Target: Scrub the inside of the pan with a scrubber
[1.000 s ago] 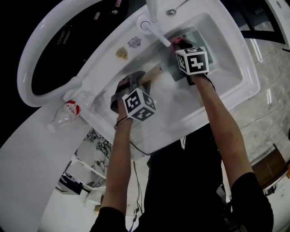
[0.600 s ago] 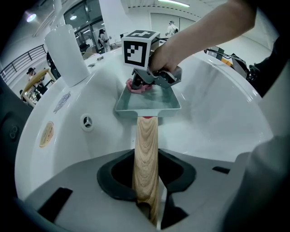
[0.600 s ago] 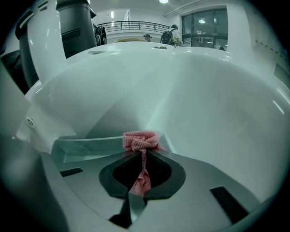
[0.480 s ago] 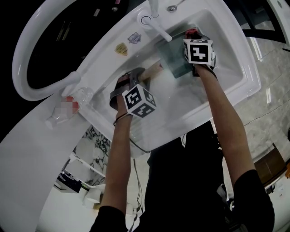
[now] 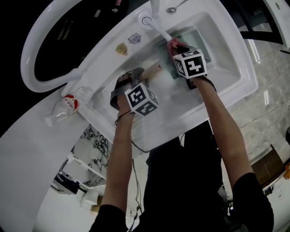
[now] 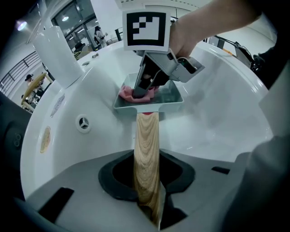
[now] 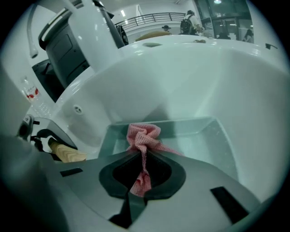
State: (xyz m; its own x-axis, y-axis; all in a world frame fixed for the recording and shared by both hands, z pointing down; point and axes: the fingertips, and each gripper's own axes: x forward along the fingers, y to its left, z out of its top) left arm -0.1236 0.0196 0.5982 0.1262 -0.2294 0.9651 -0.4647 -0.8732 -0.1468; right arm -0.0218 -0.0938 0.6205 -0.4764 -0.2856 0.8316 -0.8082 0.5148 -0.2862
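A square grey-green pan (image 5: 204,43) with a wooden handle (image 5: 153,70) lies in the white sink basin (image 5: 226,68). My left gripper (image 5: 134,77) grips the handle (image 6: 146,149); its jaws (image 6: 147,181) are closing on the wood. My right gripper (image 5: 176,49) is shut on a pink mesh scrubber (image 5: 172,44). It presses the scrubber (image 7: 144,136) onto the pan floor (image 7: 199,136) near the handle-side wall. From the left gripper view, the right gripper (image 6: 145,88) stands over the pan (image 6: 170,97) with the scrubber (image 6: 127,93) beneath it.
A white faucet (image 5: 156,18) reaches over the basin's far edge, right above the pan. A spoon (image 5: 172,10) lies on the rim behind it. A plastic bottle (image 5: 68,104) lies on the counter to the left. An overflow hole (image 6: 83,123) sits in the basin wall.
The right gripper slid the scrubber toward the pan's far right side, then back to its left side below the faucet. The left gripper has stayed on the handle.
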